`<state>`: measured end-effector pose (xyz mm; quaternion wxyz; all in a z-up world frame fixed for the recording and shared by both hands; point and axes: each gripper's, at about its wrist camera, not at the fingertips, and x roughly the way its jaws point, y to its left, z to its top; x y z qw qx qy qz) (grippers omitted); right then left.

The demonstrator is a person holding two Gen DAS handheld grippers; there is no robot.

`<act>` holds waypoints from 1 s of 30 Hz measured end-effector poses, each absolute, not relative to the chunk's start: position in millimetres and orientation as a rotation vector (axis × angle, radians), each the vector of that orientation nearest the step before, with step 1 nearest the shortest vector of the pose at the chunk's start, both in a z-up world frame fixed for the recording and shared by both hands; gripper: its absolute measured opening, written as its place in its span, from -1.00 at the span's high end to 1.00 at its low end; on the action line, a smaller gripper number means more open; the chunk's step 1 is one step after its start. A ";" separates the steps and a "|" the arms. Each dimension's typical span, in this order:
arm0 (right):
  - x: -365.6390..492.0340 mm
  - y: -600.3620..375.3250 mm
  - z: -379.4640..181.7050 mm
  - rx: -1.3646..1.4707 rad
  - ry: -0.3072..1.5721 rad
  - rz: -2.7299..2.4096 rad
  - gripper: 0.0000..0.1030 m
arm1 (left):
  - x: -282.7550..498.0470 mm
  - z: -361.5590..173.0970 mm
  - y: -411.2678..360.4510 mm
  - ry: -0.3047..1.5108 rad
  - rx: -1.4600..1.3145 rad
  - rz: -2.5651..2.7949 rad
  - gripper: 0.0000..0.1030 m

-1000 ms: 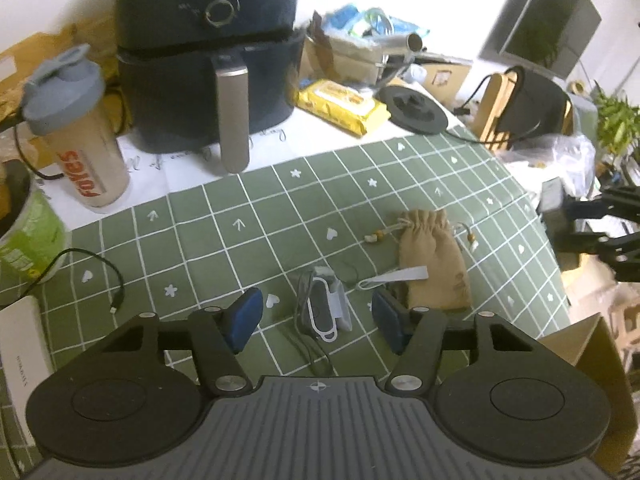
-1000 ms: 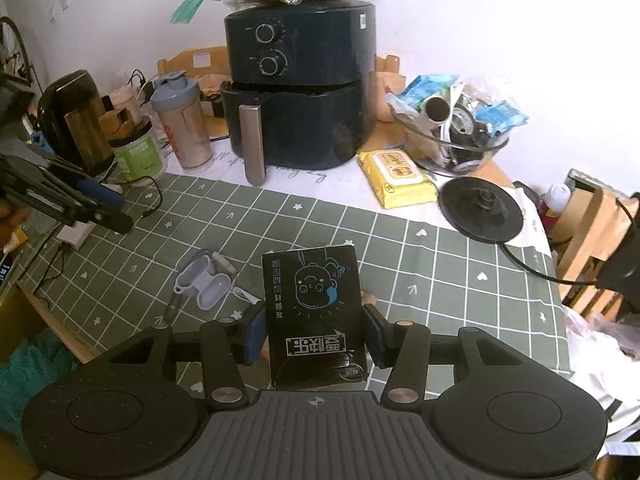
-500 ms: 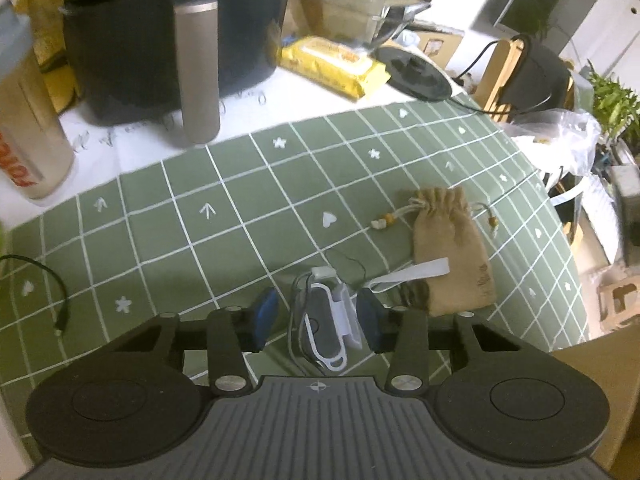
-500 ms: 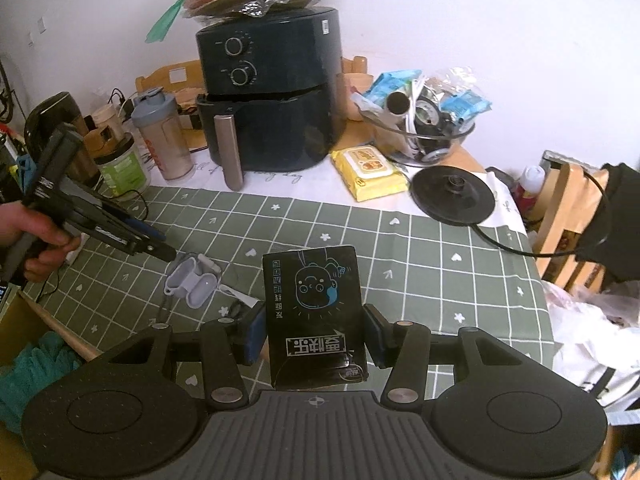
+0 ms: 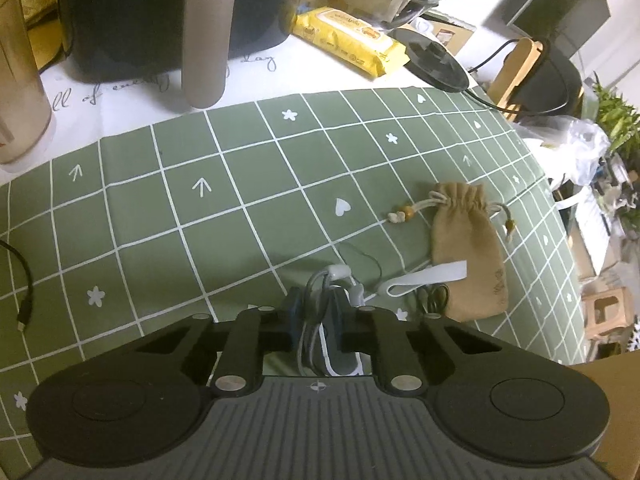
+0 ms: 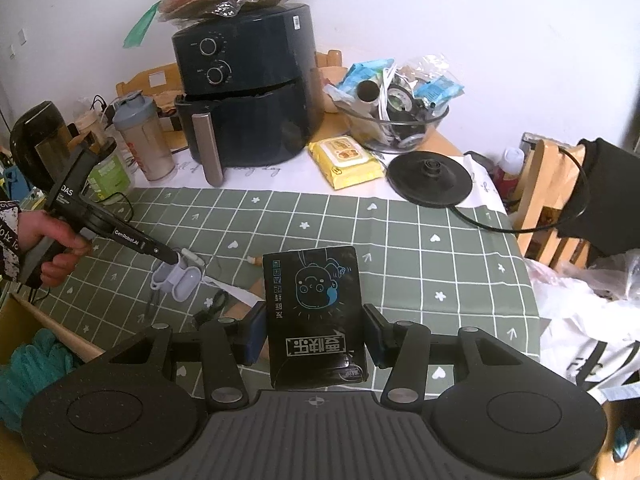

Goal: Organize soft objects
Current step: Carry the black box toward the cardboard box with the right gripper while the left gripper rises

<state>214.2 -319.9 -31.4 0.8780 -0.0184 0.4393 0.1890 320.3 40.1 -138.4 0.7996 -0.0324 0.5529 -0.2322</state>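
Note:
My left gripper (image 5: 317,322) is shut on a grey silicone earbud case (image 5: 334,336) with white loops, low over the green checked tablecloth (image 5: 240,216). It shows in the right wrist view (image 6: 173,258) pinching that case (image 6: 180,282). A tan drawstring pouch (image 5: 468,248) lies just right of it, with a white strap (image 5: 424,280) across its lower edge. My right gripper (image 6: 314,336) is shut on a black tissue pack (image 6: 316,316) with a cartoon face, held above the cloth.
A dark air fryer (image 6: 248,96) stands at the back with a shaker bottle (image 6: 144,140) to its left. A yellow wipes pack (image 6: 346,162), a kettle base (image 6: 430,178) and a glass bowl of clutter (image 6: 396,120) sit at the back right. A cardboard box holding teal cloth (image 6: 28,364) is at the near left.
My left gripper has moved forward and down over the earbud case and closed on it. My right gripper has kept hold of the black pack, raised a little.

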 end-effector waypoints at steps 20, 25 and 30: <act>212.9 -308.5 -20.4 -0.064 0.900 0.432 -0.02 | 300.2 -96.7 45.2 1.082 -0.070 -0.487 0.87; 211.6 -304.0 -13.5 -0.066 0.889 0.446 -0.02 | 289.4 -79.9 44.6 1.055 -0.058 -0.474 0.87; 208.3 -299.1 -6.1 -0.069 0.880 0.464 -0.02 | 276.6 -62.6 43.0 1.026 -0.058 -0.461 0.87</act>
